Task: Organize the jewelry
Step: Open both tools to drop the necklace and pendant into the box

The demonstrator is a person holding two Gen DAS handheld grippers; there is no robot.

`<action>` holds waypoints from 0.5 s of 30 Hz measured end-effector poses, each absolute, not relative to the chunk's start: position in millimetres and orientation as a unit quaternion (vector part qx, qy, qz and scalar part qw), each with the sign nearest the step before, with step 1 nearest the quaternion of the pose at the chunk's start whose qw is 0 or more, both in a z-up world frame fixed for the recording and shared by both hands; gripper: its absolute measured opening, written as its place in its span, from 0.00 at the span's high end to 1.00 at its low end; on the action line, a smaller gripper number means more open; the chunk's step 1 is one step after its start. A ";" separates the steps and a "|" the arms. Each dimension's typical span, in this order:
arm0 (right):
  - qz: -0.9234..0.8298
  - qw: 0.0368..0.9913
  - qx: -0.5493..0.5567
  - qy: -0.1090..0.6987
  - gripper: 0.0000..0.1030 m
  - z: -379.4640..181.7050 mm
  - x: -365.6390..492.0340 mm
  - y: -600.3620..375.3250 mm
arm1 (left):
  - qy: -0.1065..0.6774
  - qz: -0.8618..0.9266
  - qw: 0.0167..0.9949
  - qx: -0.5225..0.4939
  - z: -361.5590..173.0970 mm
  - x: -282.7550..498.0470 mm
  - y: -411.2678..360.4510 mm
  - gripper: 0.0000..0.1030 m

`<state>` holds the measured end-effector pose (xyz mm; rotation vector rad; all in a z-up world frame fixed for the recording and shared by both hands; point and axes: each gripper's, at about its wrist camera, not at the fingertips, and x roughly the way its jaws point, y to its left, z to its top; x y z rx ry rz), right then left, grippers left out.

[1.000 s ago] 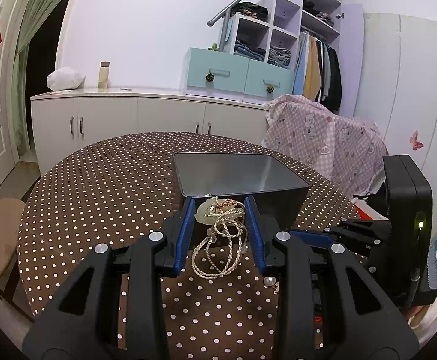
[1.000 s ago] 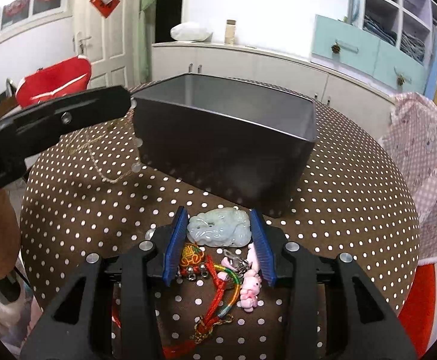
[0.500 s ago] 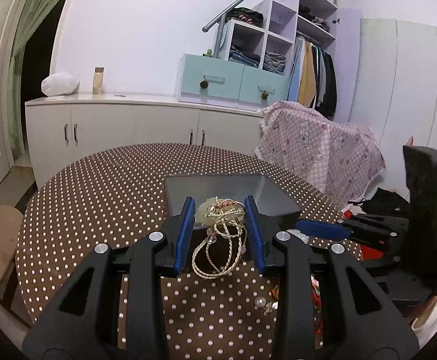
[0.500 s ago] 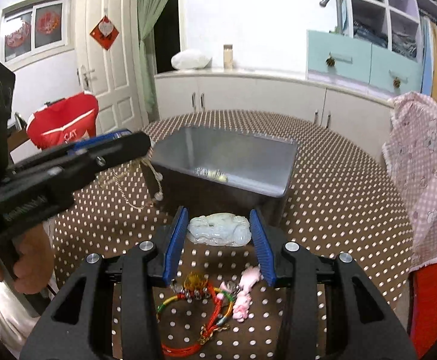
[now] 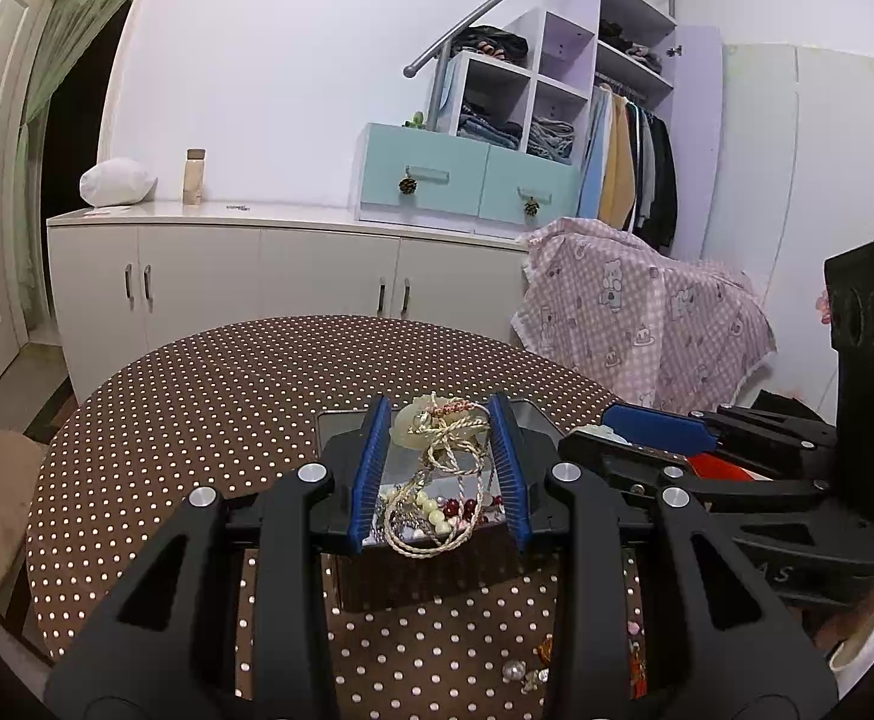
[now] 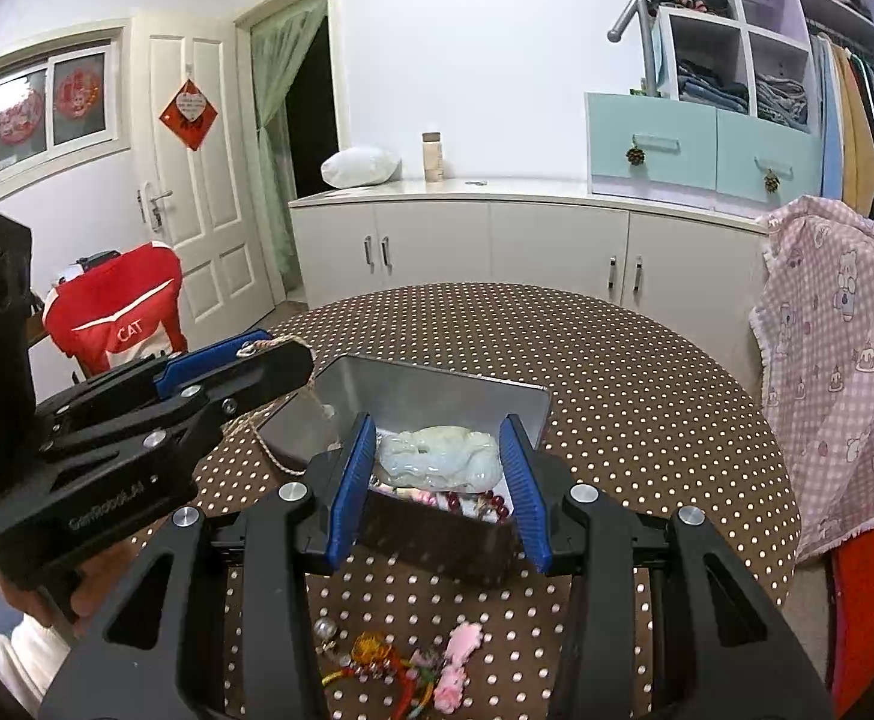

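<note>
My left gripper is shut on a pale jade pendant. Its braided cord hangs down in loops over the dark metal box. In the right wrist view the left gripper reaches in from the left, the cord trailing to the box's near corner. My right gripper is shut on a pale green jade carving, held just above the box's front wall. Red and white beads lie inside the box. In the left wrist view the right gripper comes in from the right.
The box stands on a round table with a brown dotted cloth. Loose pieces lie in front of it: a red cord with an amber bead and pink charms. A chair under pink checked cloth stands right, a red-covered chair left.
Both grippers have risen with their pieces and moved forward. They now hang above the box, whose inside with the beads has come into view.
</note>
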<state>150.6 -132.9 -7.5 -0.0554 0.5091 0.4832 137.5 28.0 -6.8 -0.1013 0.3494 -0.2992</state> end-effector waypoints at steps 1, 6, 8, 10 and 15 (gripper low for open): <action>0.233 0.939 -0.027 0.250 0.61 -6.6 154.0 -132.7 | 0.173 -0.147 0.973 -0.050 -6.9 138.2 27.7 0.67; 0.233 0.937 -0.023 0.259 0.61 -7.6 163.3 -132.1 | 0.197 -0.124 0.971 -0.047 -11.1 150.6 26.1 0.67; 0.242 0.933 -0.025 0.264 0.61 -8.9 164.7 -130.2 | 0.206 -0.122 0.969 -0.051 -12.0 155.4 27.4 0.66; 0.246 0.932 -0.029 0.265 0.61 -9.6 163.9 -128.7 | 0.212 -0.122 0.968 -0.054 -12.5 157.7 28.7 0.56; 0.239 0.936 -0.035 0.256 0.61 -6.0 159.8 -130.4 | 0.200 -0.118 0.971 -0.050 -10.4 152.7 32.7 0.45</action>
